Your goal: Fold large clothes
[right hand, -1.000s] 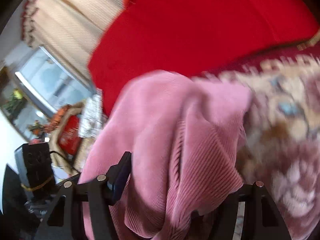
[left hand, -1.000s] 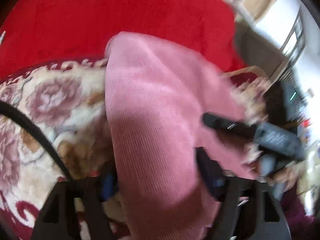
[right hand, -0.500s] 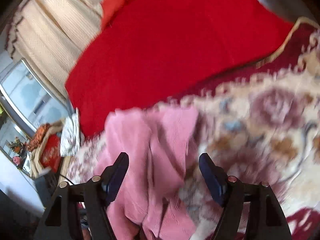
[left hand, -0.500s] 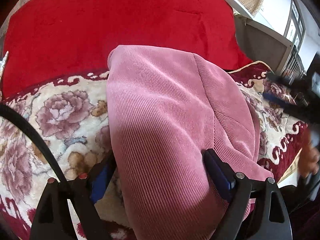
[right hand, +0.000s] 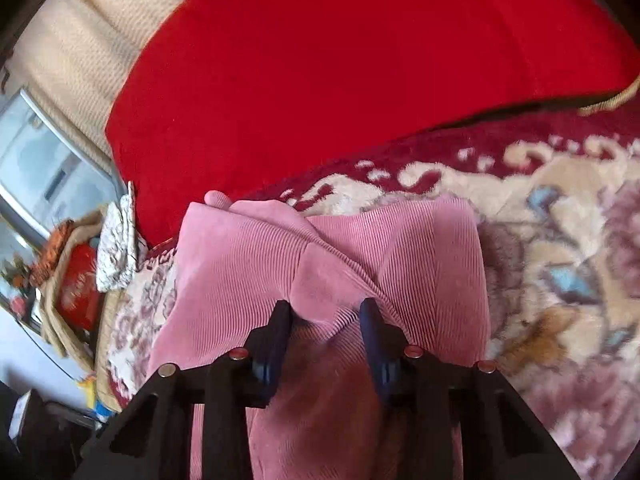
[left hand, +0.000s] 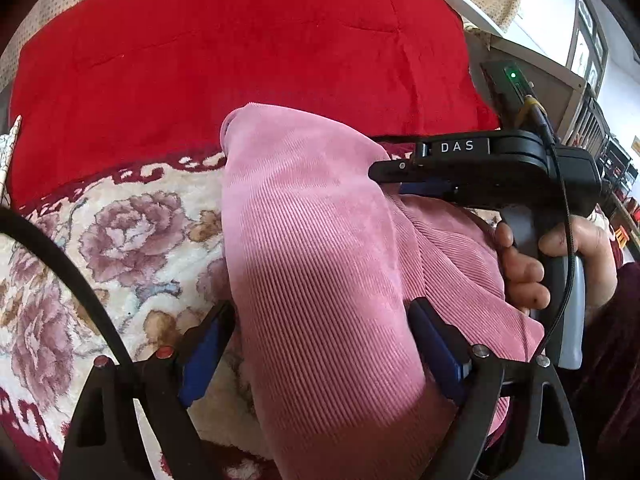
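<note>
A pink corduroy garment (left hand: 316,264) lies folded on a floral blanket (left hand: 120,240); it also shows in the right wrist view (right hand: 320,256). My left gripper (left hand: 316,340) is open, its blue-padded jaws spread wide on either side of the fabric. My right gripper (right hand: 325,320) has its jaws partly closed around a raised fold of the garment. Whether it pinches the cloth I cannot tell. The right gripper also shows in the left wrist view (left hand: 384,180), coming in from the right over the garment, held by a hand (left hand: 520,268).
A red cover (left hand: 240,52) lies behind the blanket and also shows in the right wrist view (right hand: 360,60). Beige curtains (right hand: 80,52) and a window (right hand: 36,168) are at the left. Cluttered items (right hand: 76,280) stand beside the bed edge. Shelving (left hand: 560,80) is at the right.
My right gripper swung back onto the garment and its jaws narrowed around a fold. It now appears in the left wrist view. My left gripper stayed open around the cloth.
</note>
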Tool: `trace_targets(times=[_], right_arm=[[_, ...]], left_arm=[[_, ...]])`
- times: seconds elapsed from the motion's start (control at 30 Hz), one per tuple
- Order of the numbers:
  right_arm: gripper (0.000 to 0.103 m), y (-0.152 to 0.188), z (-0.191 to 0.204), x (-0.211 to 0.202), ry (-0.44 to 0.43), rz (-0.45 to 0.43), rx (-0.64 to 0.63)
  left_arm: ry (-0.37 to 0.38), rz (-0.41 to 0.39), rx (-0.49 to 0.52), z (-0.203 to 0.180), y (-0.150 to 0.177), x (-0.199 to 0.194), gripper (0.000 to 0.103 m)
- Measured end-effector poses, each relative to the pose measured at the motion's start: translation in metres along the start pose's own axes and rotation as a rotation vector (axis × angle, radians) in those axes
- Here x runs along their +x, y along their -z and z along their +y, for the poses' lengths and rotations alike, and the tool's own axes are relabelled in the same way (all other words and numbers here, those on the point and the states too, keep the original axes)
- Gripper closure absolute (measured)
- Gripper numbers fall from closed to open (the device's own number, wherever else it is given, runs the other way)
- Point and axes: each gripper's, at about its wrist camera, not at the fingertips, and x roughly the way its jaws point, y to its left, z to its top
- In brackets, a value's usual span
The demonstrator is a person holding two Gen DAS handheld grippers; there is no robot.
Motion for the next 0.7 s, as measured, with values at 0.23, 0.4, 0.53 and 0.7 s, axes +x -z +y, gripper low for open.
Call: trace_targets(times=[0.23, 0.4, 0.53, 0.7], right_arm=[[0.063, 0.006, 0.002, -0.005, 0.02, -0.039, -0.037], [0.063, 0.005, -0.005, -0.006, -0.033, -0.052, 0.004], [0.063, 0.007, 0.0, -0.009, -0.013, -0.064, -0.007], [0.056, 0.004, 0.021, -0.035, 0.018, -0.098, -0.021]], left_arm=[[-0.013, -0.107, 0.057, 0.012, -0.003, -0.034, 0.014], [-0.053, -0.045, 0.06, 0.019, 0.005, -0.015, 0.012], [-0.019, -0.023, 0.015, 0.029, 0.004, -0.011, 0.01], [-0.059, -0.043, 0.044, 0.024, 0.007, -0.013, 0.01]])
